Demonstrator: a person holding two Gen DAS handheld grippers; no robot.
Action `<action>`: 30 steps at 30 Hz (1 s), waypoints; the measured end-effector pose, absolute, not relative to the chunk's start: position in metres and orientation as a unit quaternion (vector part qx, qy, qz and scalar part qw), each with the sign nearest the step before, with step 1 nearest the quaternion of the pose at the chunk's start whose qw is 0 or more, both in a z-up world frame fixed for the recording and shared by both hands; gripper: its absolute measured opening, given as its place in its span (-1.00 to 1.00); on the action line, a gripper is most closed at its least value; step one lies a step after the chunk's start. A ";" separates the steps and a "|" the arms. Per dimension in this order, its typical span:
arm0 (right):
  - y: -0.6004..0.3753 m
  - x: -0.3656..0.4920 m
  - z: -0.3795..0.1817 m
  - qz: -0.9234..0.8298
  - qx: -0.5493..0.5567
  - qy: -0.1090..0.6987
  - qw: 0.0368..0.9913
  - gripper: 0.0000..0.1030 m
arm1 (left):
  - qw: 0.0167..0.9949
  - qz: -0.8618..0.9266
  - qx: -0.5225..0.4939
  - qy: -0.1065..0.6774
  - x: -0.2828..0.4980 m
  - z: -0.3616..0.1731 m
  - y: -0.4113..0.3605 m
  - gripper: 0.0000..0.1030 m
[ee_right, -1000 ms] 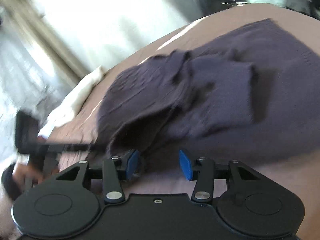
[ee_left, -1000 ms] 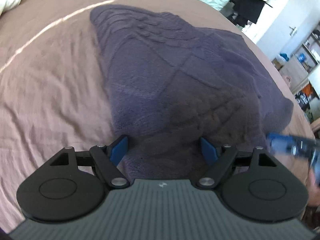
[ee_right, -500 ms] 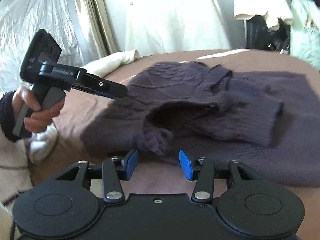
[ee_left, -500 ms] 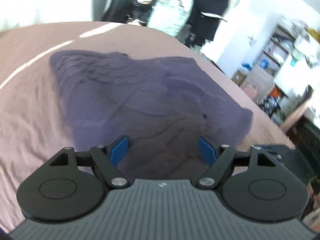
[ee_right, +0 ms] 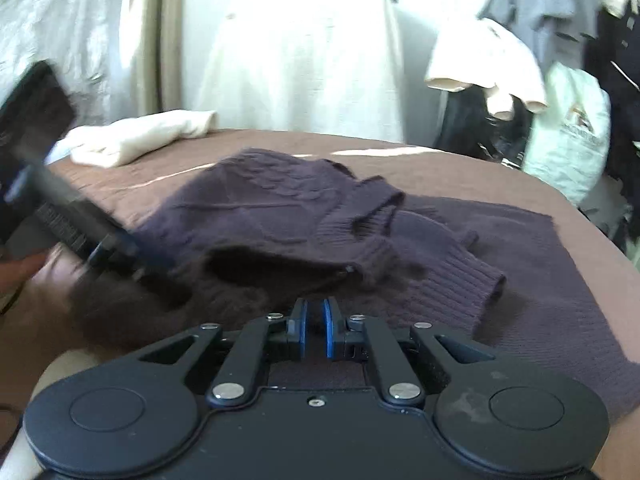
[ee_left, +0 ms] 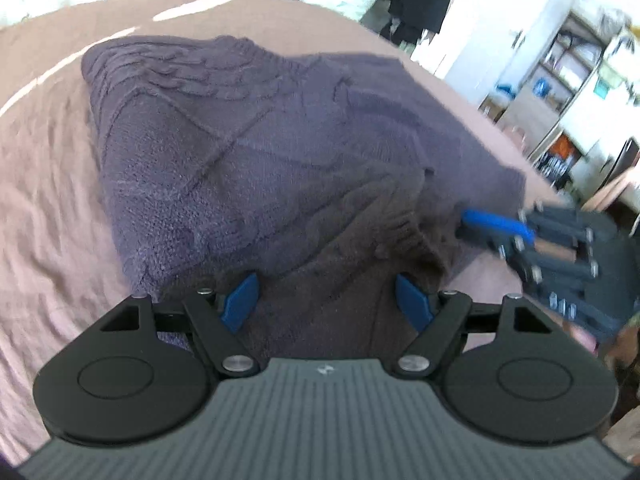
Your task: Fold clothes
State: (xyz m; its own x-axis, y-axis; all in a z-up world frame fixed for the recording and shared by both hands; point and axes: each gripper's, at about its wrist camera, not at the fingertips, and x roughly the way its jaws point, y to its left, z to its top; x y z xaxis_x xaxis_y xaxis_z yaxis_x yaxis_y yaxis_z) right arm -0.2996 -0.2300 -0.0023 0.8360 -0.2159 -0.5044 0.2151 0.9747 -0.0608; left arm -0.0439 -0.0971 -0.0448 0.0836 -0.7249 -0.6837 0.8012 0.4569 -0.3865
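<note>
A dark purple cable-knit sweater (ee_left: 240,160) lies rumpled on the brown bed cover (ee_left: 48,160), one sleeve folded across its body. My left gripper (ee_left: 326,292) hangs open over the sweater's near edge, its blue pads wide apart and nothing pinched. In the right wrist view the sweater (ee_right: 280,208) spreads ahead, its ribbed cuff at the right. My right gripper (ee_right: 316,312) is closing, its pads almost together on the sweater's near hem, with dark knit in the narrow gap. The left wrist view shows the right gripper (ee_left: 472,220) biting the sweater's right edge.
A folded cream cloth (ee_right: 140,136) lies at the bed's far left corner. Pale curtains and hanging clothes (ee_right: 488,64) stand behind the bed (ee_right: 480,176), with a white bag (ee_right: 572,136) at the right. Shelves (ee_left: 568,80) line the room beyond the bed's right side.
The right gripper's jaws went from half apart to nearly together on the sweater's hem, and it rolled level. The left gripper shifted a little and stayed open.
</note>
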 end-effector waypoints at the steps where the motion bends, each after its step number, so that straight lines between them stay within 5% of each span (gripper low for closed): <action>1: -0.225 -0.306 -0.002 -0.105 -0.012 0.261 0.960 -0.75 | 0.734 -0.524 0.031 0.432 -0.042 -0.044 -0.095 0.47; 6: -0.198 -0.313 -0.005 -0.047 -0.057 0.263 0.962 -0.68 | 0.726 -0.563 -0.011 0.395 -0.042 -0.041 -0.097 0.40; 9: -0.187 -0.302 -0.006 -0.045 -0.078 0.253 0.963 -0.22 | 0.722 -0.566 -0.001 0.397 -0.043 -0.048 -0.107 0.40; 12: -0.186 -0.285 -0.012 -0.044 -0.094 0.264 0.959 -0.20 | 0.730 -0.554 0.027 0.398 -0.046 -0.055 -0.116 0.39; 14: -0.187 -0.276 -0.019 -0.058 -0.105 0.278 0.953 -0.23 | 0.736 -0.546 0.038 0.398 -0.047 -0.057 -0.120 0.38; 20: -0.188 -0.269 -0.028 -0.116 -0.126 0.302 0.938 -0.95 | 0.755 -0.525 0.060 0.387 -0.052 -0.058 -0.123 0.28; 30: -0.235 -0.267 -0.019 -0.084 0.055 0.313 0.944 -0.95 | 0.747 -0.529 0.042 0.401 -0.040 -0.059 -0.117 0.28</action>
State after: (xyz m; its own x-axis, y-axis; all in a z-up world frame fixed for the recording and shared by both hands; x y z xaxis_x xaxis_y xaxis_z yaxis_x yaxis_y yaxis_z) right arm -0.2667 -0.2347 -0.0189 0.7901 -0.1238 -0.6004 0.1922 0.9800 0.0509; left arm -0.0400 -0.1166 -0.0592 0.1199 -0.7566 -0.6428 0.8233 0.4376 -0.3615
